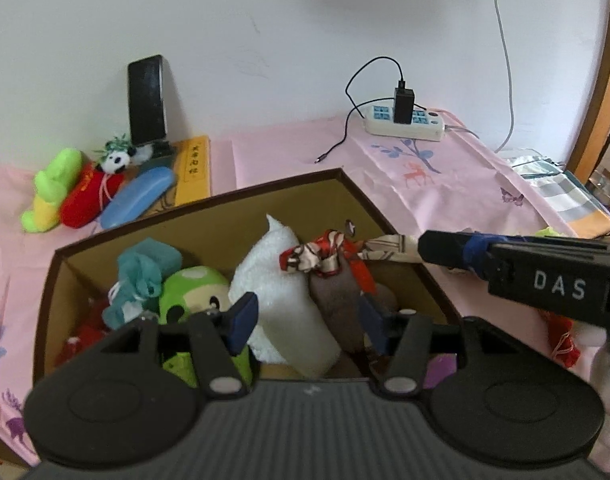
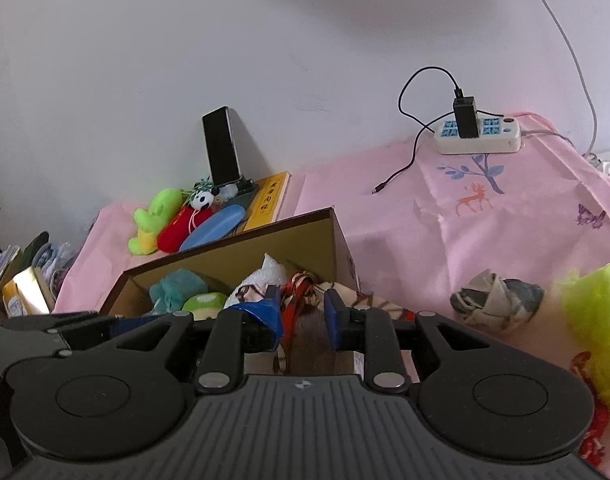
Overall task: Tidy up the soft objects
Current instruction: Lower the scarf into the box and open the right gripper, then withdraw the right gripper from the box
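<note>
Two tools over one brown box point(image 1: 209, 216). Left wrist view: left tool point(image 1: 305, 320) spread wide, gripping nothing, above white plush point(image 1: 277, 292) and green mushroom plush point(image 1: 193, 288) inside; right tool point(image 1: 425, 246) clamped on patterned scarf point(image 1: 329, 258) at box's right rim. Right wrist view: right tool point(image 2: 303, 312) pinching scarf; knotted cloth point(image 2: 493, 300) loose on pink desk point(image 2: 505, 232), rightward.

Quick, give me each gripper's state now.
Left gripper: open, holding nothing, over the box.
Right gripper: shut on the scarf.
</note>
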A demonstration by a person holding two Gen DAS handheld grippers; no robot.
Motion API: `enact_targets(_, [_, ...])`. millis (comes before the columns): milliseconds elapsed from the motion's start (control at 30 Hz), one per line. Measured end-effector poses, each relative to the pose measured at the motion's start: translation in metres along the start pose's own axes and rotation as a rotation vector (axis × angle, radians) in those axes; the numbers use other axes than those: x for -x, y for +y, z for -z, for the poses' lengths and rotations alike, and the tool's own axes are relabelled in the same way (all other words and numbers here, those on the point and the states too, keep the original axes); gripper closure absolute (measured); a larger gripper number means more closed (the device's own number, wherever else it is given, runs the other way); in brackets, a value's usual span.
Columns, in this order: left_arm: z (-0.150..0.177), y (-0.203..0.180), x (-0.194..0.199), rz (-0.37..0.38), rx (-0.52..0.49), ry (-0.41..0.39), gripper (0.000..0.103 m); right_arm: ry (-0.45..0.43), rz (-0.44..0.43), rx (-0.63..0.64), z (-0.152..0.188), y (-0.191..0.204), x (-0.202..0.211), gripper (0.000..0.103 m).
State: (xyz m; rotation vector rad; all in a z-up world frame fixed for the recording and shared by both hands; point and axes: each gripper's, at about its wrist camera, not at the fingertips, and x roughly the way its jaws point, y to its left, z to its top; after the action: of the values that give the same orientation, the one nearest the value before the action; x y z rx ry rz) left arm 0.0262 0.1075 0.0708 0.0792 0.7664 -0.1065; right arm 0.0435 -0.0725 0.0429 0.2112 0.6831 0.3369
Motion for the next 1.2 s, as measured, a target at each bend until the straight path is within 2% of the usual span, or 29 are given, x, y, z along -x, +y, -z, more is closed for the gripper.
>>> enact_targets(600, [0.015,-0.057,0.017,-0.115,0.023,0.039,0.045,0.009,-0.031,0.066,0.018,-0.027,0.041,0.096])
enact_targets(867, [0.025,-0.079,0.015,-0.126,0.028,0.06,0.044,0.049,-0.055,0.079,0.028,-0.046,0.049,0.096])
enact_targets(1200, [0.044,-0.107,0.005,-0.076,0.059,0.118,0.044,0.097,-0.051,0.043,0.041,-0.079,0.058,0.095])
